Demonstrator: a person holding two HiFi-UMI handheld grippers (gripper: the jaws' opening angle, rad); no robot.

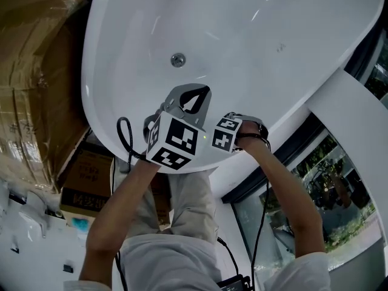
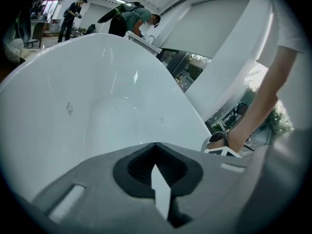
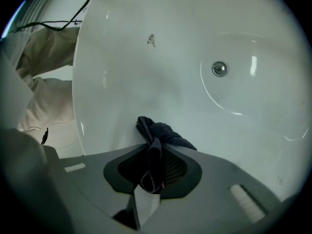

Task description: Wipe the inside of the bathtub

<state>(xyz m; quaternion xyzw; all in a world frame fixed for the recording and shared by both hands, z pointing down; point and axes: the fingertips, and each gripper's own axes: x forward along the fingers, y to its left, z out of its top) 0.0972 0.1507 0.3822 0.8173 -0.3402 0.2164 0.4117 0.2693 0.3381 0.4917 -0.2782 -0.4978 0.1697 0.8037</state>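
Only your right gripper view shows the dark cloth. Your right gripper's fingers are clamped on it, and its bunched end pokes out over the bathtub's inner wall. Your left gripper's fingers are pressed together with nothing between them. The head view puts both grippers at the bathtub's near rim, with the drain beyond. Print on the cardboard box is too blurred to read.

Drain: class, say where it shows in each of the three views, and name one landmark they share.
Head view: drain upper middle, on the tub floor.
Left gripper view: not in it.
Right gripper view: drain upper right, beyond the cloth.
Shared landmark: small dark mark on the tub wall.
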